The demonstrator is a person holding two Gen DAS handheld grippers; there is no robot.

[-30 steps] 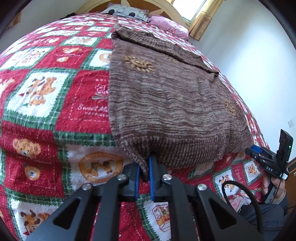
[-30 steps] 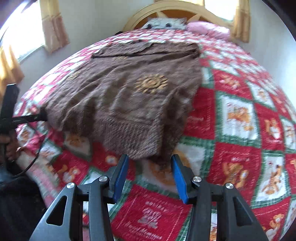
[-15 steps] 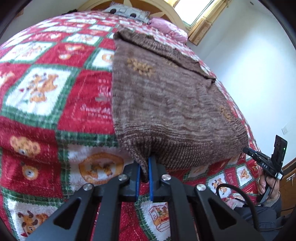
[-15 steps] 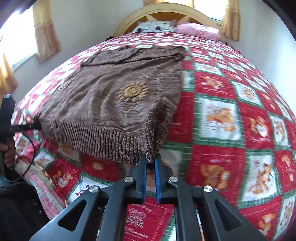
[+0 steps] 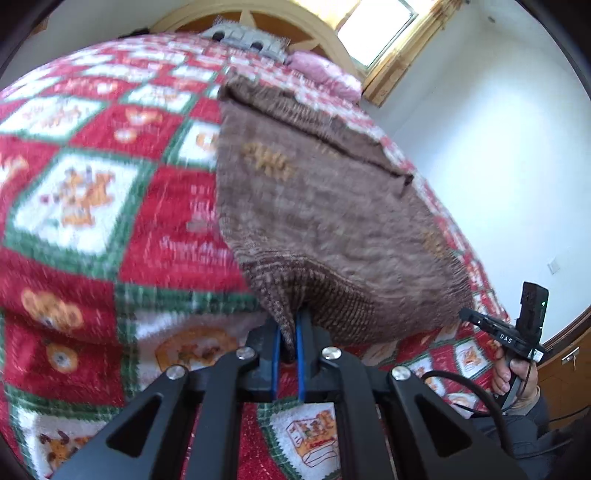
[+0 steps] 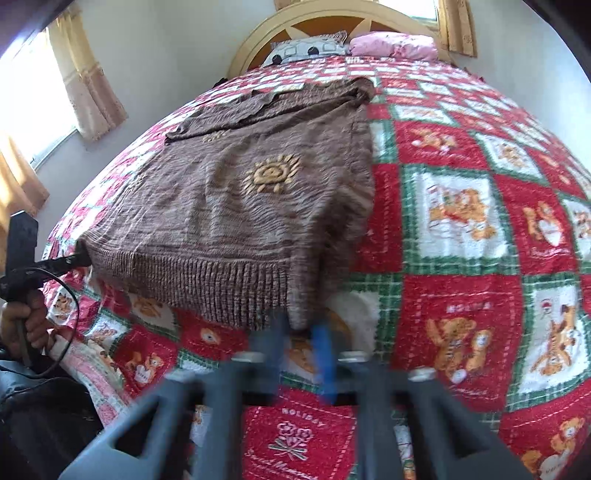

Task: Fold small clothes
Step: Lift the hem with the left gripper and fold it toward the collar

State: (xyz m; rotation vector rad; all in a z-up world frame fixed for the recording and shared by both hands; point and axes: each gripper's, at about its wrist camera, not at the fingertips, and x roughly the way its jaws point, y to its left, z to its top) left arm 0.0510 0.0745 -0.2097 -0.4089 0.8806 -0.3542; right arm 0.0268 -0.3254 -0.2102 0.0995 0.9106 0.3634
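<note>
A brown knit sweater (image 5: 325, 206) with yellow sun patterns lies on the bed, its ribbed hem lifted at the near edge. My left gripper (image 5: 287, 334) is shut on the hem's left corner. My right gripper (image 6: 299, 328) is shut on the hem's other corner and looks blurred. The sweater also shows in the right wrist view (image 6: 251, 199), with the hem stretched between both grippers. The right gripper shows in the left wrist view (image 5: 480, 321) at the hem's far corner. The left gripper shows in the right wrist view (image 6: 79, 260).
A red, green and white bear-print quilt (image 6: 461, 221) covers the bed. Pillows (image 6: 391, 44) lie by the wooden headboard (image 6: 332, 18). Curtained windows (image 6: 85, 85) are on the left wall. A white wall (image 5: 498, 147) is close on the right.
My right gripper closed on the hem's corner. Both grippers have since lifted the hem off the quilt and moved toward the headboard.
</note>
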